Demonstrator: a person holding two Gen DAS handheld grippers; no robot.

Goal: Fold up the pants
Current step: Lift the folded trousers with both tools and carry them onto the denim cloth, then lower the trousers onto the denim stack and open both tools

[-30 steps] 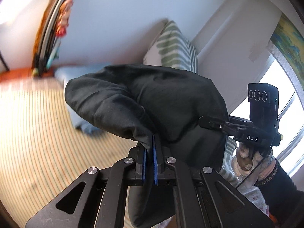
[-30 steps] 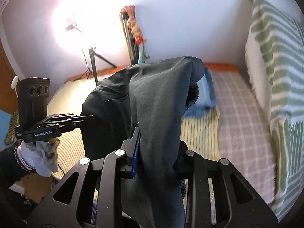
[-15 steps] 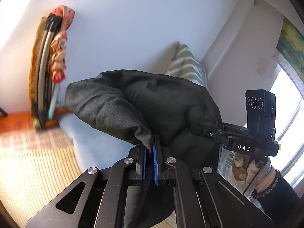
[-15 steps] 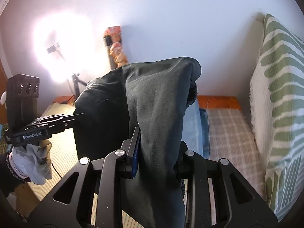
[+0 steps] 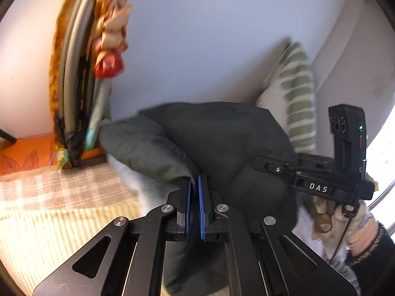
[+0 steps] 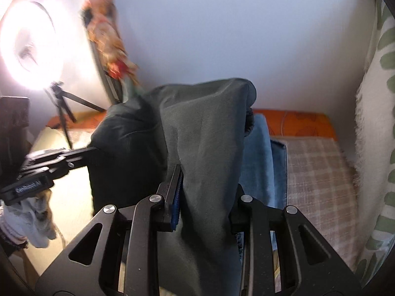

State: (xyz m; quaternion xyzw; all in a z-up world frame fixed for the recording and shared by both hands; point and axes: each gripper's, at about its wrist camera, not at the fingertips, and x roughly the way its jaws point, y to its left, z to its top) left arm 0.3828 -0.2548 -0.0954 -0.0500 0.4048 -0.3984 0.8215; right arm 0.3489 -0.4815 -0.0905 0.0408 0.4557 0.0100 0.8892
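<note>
The dark grey-green pants (image 5: 222, 143) hang in the air between both grippers, bunched and draped over them. My left gripper (image 5: 193, 185) is shut on a fold of the pants edge, its blue pads (image 5: 202, 197) a narrow gap apart around the cloth. My right gripper (image 6: 205, 185) is shut on the pants (image 6: 205, 133), which fall over its fingers and hide the right pad. The right gripper also shows in the left wrist view (image 5: 261, 161), and the left gripper in the right wrist view (image 6: 91, 149), each clamped into the same cloth.
Below lies a bed with a plaid and striped cover (image 6: 318, 172). A folded blue cloth (image 6: 259, 153) lies on it. A green-striped pillow (image 5: 293, 98) leans at the wall. A folded rack with floral cloth (image 5: 81, 74) and a ring light on a tripod (image 6: 29, 49) stand at the back.
Both grippers have moved up and towards the back wall with the pants still held. The wall, rack and pillow appear closer; the frames are motion-blurred.
</note>
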